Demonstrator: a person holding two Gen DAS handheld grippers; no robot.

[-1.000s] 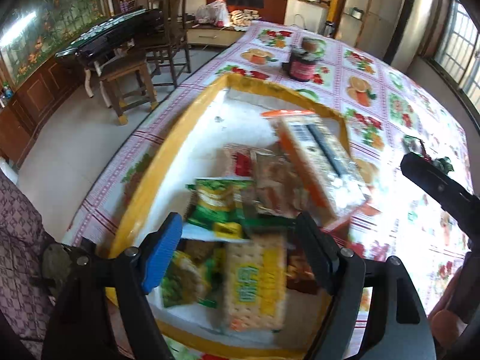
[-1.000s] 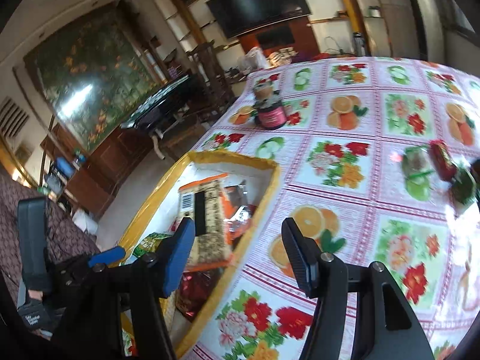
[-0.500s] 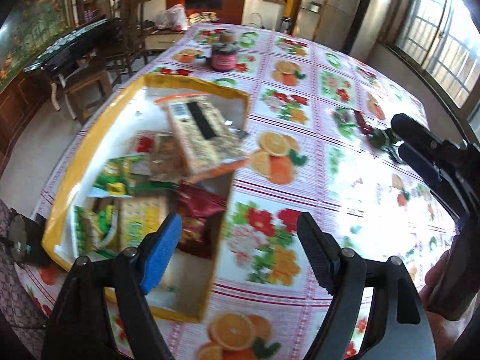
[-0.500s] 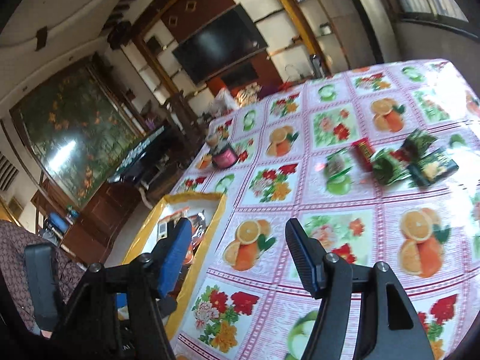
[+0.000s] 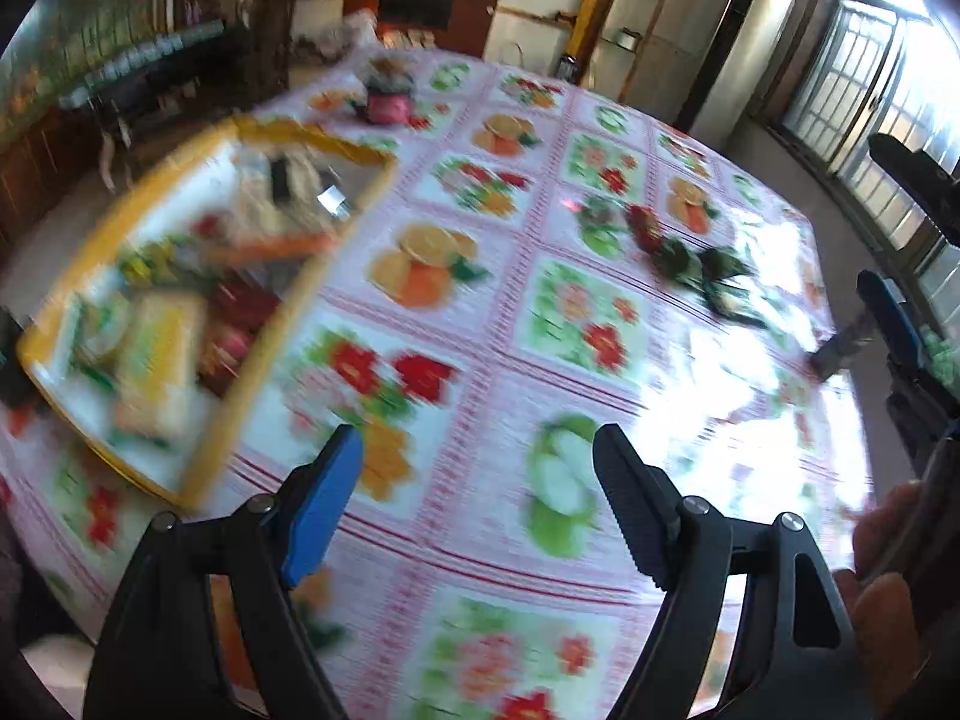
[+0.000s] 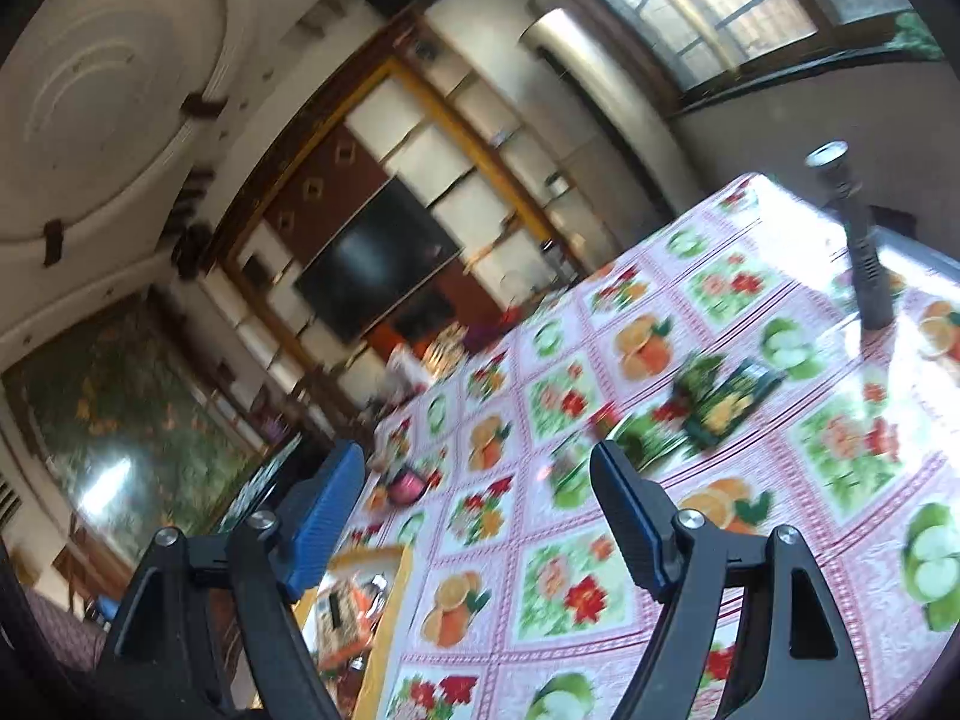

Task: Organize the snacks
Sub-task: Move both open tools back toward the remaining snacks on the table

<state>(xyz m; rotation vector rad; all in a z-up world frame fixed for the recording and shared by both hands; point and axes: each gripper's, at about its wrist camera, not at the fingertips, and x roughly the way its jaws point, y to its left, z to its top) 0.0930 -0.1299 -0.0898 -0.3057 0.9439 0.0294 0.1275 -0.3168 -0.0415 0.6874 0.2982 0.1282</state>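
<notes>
Fruit-and-flower tablecloth (image 5: 510,324) covers the table under both grippers; the left gripper (image 5: 477,498) has its fingers apart with nothing between them; the yellow-rimmed tray (image 5: 264,354) of snacks lies beyond and left of its blue finger; loose snack packets (image 5: 690,264) lie well beyond its black finger; the right gripper (image 6: 477,510) is likewise spread and empty, the packets (image 6: 714,402) just beyond its black fingertip; a dark jar (image 5: 390,99) stands far ahead.

We see a home living room: a wall-mounted television (image 6: 375,261), built-in shelves (image 6: 474,180), and a fruit-patterned tablecloth (image 5: 540,312) over the worktop.
</notes>
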